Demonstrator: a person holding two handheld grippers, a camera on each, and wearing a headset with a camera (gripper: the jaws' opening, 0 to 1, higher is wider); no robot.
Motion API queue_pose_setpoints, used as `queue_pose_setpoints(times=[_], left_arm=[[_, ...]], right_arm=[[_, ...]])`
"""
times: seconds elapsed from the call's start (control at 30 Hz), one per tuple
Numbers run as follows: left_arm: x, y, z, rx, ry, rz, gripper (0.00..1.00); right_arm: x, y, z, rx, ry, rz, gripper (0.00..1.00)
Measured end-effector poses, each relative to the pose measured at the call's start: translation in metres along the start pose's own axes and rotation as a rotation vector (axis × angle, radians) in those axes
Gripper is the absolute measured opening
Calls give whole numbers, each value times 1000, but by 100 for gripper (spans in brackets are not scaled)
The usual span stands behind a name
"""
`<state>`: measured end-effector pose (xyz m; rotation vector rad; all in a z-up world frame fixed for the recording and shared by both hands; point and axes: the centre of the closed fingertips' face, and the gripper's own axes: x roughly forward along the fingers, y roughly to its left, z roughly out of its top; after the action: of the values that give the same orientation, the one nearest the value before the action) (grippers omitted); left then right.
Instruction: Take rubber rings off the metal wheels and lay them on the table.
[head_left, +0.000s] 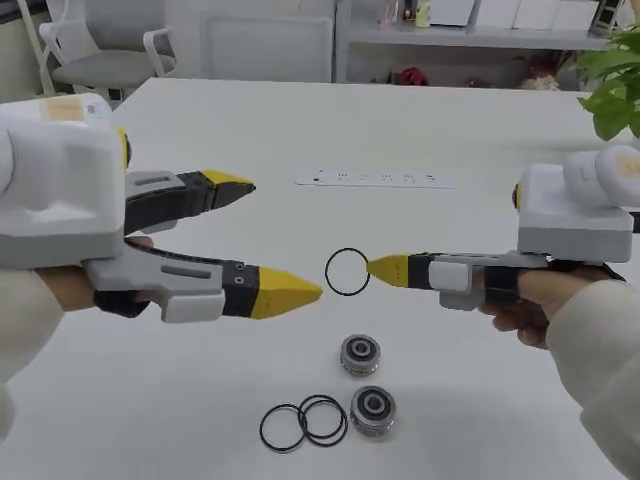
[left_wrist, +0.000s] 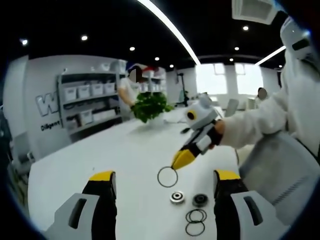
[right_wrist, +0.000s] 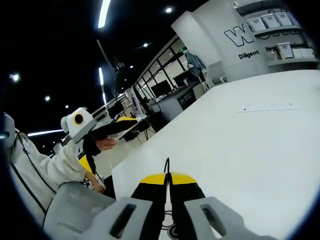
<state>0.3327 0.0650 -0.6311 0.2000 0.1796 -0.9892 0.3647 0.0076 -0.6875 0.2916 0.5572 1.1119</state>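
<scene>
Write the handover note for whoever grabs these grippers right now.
Left gripper: open, empty, held above the table.
Right gripper: shut on one rubber ring, in the air.
Two metal wheels stand on the table near the person, with loose rings lying beside them.
Done: some rings laid down.
Left: lay down the held ring. Whether any rings remain on the wheels cannot be told.

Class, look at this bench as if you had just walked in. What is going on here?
A person at a white table holds a gripper in each hand. The right gripper is shut on a black rubber ring and holds it in the air above the table. The left gripper is close by, with its jaws wide open and holding nothing. Two metal wheels sit on the table below, with a few loose rings lying overlapped beside them.
</scene>
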Motion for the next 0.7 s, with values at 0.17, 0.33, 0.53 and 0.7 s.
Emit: queue_pose_setpoints(times=[0.17,0.33,0.53,0.7], left_arm=[[-11,-4,-12,-21,21,12,81],[-21,-6,-18,-40,22,23,81],[-30,-10,-26,-51,33,23,81],[-35,-10,-36,-81,40,28,81]], right_arm=[[11,10,-15,-3,54,34,0],[22,22,-34,-16,122,72,0],[33,36,-53,-27,188,116,0],[39,42,-66,-31,231,137,0]])
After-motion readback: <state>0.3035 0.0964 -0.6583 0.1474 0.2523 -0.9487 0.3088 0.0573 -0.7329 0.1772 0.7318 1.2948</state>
